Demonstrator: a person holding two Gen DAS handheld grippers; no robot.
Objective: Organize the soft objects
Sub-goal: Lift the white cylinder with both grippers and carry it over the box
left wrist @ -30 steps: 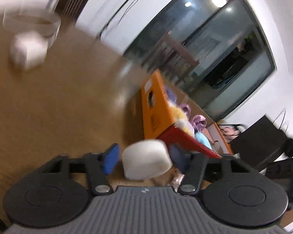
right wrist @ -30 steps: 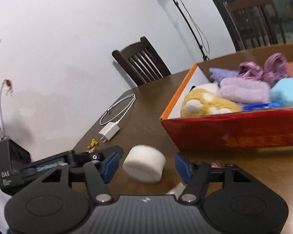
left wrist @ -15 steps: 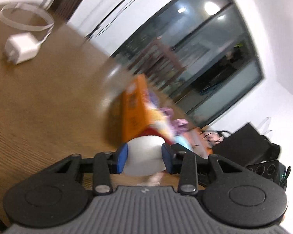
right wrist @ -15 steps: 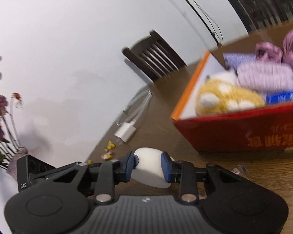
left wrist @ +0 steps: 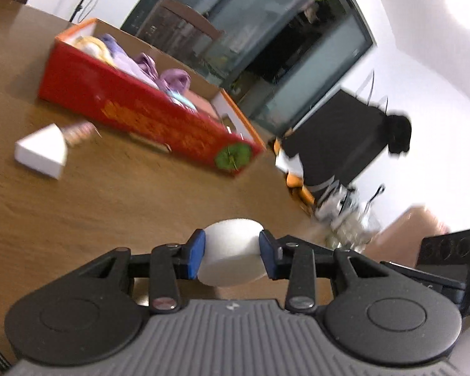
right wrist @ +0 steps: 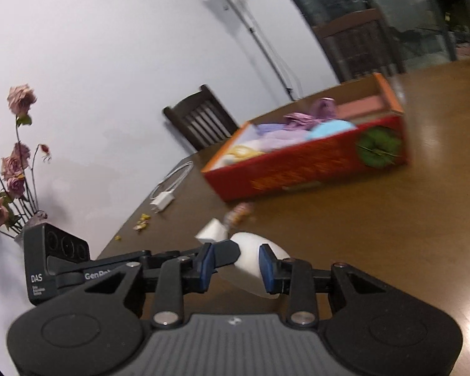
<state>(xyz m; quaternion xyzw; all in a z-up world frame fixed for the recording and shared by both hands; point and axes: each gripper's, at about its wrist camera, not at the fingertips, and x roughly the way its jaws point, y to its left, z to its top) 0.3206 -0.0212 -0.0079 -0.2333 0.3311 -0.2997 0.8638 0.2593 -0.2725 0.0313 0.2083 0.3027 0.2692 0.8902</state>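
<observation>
My left gripper (left wrist: 232, 255) is shut on a white foam cylinder (left wrist: 232, 258), held above the brown table. In the right wrist view the same white foam cylinder (right wrist: 253, 269) sits between the blue pads of my right gripper (right wrist: 235, 266), with the left gripper's finger (right wrist: 225, 252) reaching in from the left; both grippers hold it. A red and orange box (left wrist: 141, 112) holding purple, yellow and blue soft items stands further off, also in the right wrist view (right wrist: 307, 159).
A white triangular foam wedge (left wrist: 44, 152) and a small pinkish wrapper (left wrist: 78, 130) lie on the table before the box. A white charger with cable (right wrist: 164, 199), dried roses (right wrist: 9, 163), a dark chair (right wrist: 200, 120) and a black bag (left wrist: 338, 144) are around.
Both grippers closed on the white foam cylinder and carried it back and to the right, away from the box. The box now appears farther off.
</observation>
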